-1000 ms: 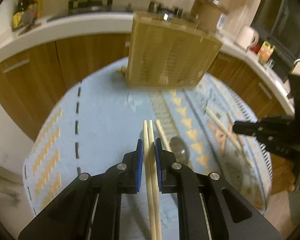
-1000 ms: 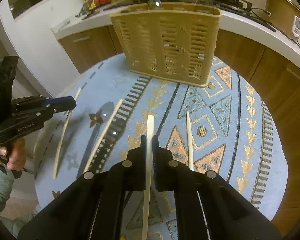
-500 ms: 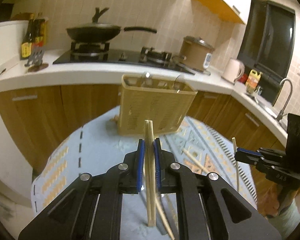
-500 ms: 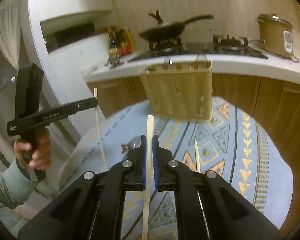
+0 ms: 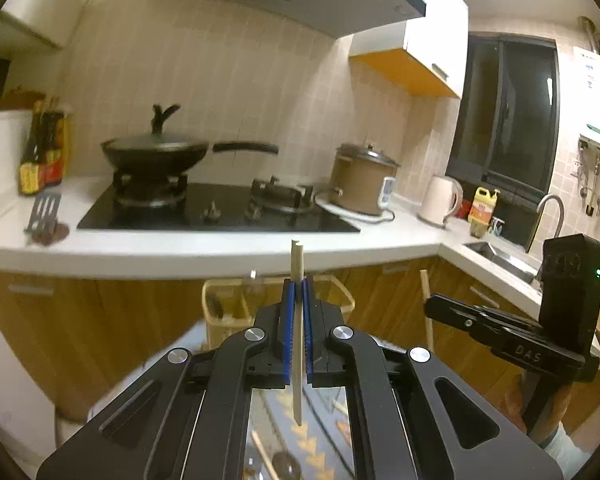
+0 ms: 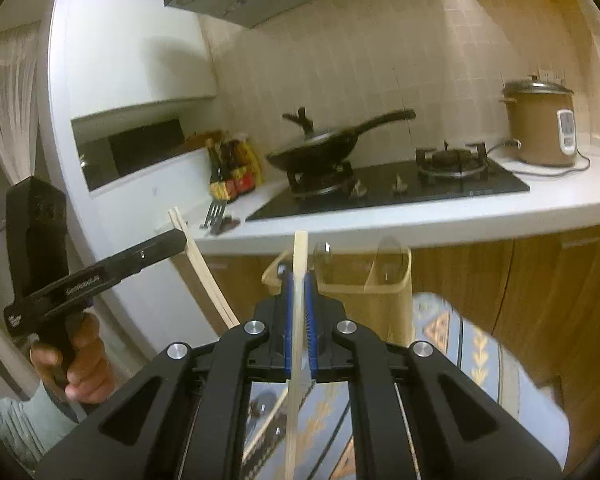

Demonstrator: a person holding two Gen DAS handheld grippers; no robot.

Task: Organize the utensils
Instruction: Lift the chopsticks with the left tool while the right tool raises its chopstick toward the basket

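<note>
Behind everything, a white kitchen counter (image 5: 204,254) with wooden cabinet fronts beneath, carrying a black glass hob (image 5: 220,210). On the hob, a black lidded wok with a long handle (image 5: 156,154); right of the hob, a brown rice cooker (image 5: 362,184) and a cream electric kettle (image 5: 440,200).

In front of the counter and lower, a round desk under a pale blue cloth with orange triangle patterns (image 6: 484,356). On the desk's far edge, nearest the counter, a beige slotted plastic utensil basket (image 6: 384,300), upright, with a clear rounded spoon head (image 6: 388,258) sticking up from it. Loose on the cloth, nearer than the basket: one pale wooden chopstick (image 5: 266,456) beside a dark spoon bowl (image 5: 286,468), both partly hidden by the gripper body.

Raised above the desk, short of the basket, the black left gripper with blue pads (image 5: 297,312), clamped narrow on a pair of pale wooden chopsticks (image 5: 297,264) held side by side, nearly upright, tips above the pads and tails hanging below. Seen also from the right wrist view, left of the basket, with a bare hand (image 6: 80,364) around its grip.

Right of it and about level, the black right gripper with blue pads (image 6: 298,308), pinched narrow on a single flat pale wooden chopstick (image 6: 300,256), likewise near upright, lined up in front of the basket's left part.
</note>
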